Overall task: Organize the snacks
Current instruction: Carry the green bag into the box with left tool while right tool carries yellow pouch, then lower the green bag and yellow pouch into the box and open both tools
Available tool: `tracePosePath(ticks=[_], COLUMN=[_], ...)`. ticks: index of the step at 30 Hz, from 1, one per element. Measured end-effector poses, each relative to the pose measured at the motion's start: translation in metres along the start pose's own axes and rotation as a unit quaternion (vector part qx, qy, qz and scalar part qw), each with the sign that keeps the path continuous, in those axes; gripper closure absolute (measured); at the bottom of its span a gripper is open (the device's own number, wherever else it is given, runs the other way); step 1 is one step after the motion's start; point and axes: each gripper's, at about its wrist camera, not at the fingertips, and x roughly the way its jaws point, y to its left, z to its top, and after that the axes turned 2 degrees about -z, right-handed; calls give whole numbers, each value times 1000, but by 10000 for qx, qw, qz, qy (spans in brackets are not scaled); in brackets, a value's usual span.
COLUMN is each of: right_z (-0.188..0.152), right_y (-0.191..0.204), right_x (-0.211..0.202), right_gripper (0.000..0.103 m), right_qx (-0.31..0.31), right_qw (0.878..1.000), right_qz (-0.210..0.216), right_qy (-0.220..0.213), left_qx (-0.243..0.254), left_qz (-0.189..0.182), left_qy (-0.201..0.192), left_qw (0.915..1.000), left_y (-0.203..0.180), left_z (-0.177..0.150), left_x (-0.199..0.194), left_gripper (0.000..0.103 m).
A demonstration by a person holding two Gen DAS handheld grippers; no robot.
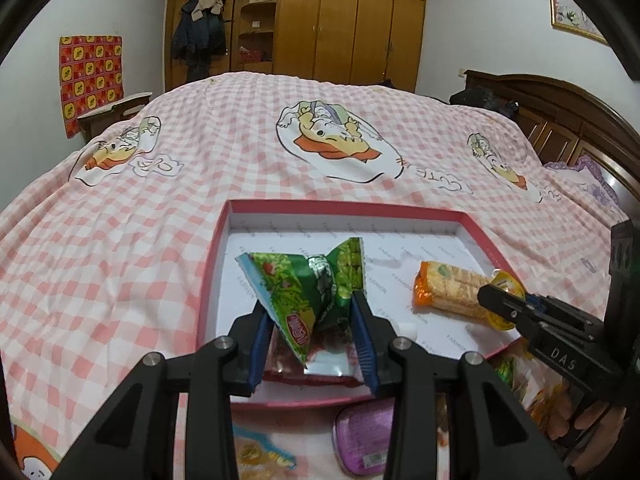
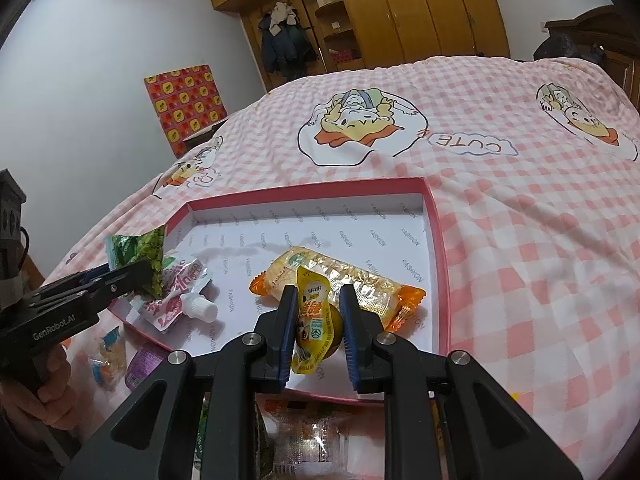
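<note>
While your left gripper [image 1: 314, 316] clamps the green snack bag [image 1: 308, 280] above the near left part of the red-rimmed box [image 1: 344, 205], your right gripper [image 2: 318, 312] pinches the yellow jelly cup [image 2: 314, 324] over its near edge. In the box, a cracker packet [image 2: 340, 284] lies just beyond the cup, and a pink pouch [image 2: 180, 292] sits at the near left edge. The box rests on the checked bedspread [image 1: 120, 240]; more snacks lie outside, beside its near edge.
</note>
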Motion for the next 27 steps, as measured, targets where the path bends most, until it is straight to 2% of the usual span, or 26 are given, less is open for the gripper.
tracePosePath(ticks=[8, 15, 27], right_z=[5, 4, 3], right_y=[-3, -4, -6], right_x=[4, 3, 2], right_gripper=[81, 81, 81], right_qx=[21, 60, 66], right_qw=[10000, 10000, 9999], right_qz=[-27, -21, -16], right_qy=[-43, -74, -76], left_qx=[118, 204, -3], left_qz=[-171, -146, -292], left_qy=[-104, -142, -129], left_qw=[9997, 9996, 9995], left_y=[-7, -11, -2], left_z=[0, -2, -3], left_x=[3, 3, 1], left_gripper=[64, 64, 63])
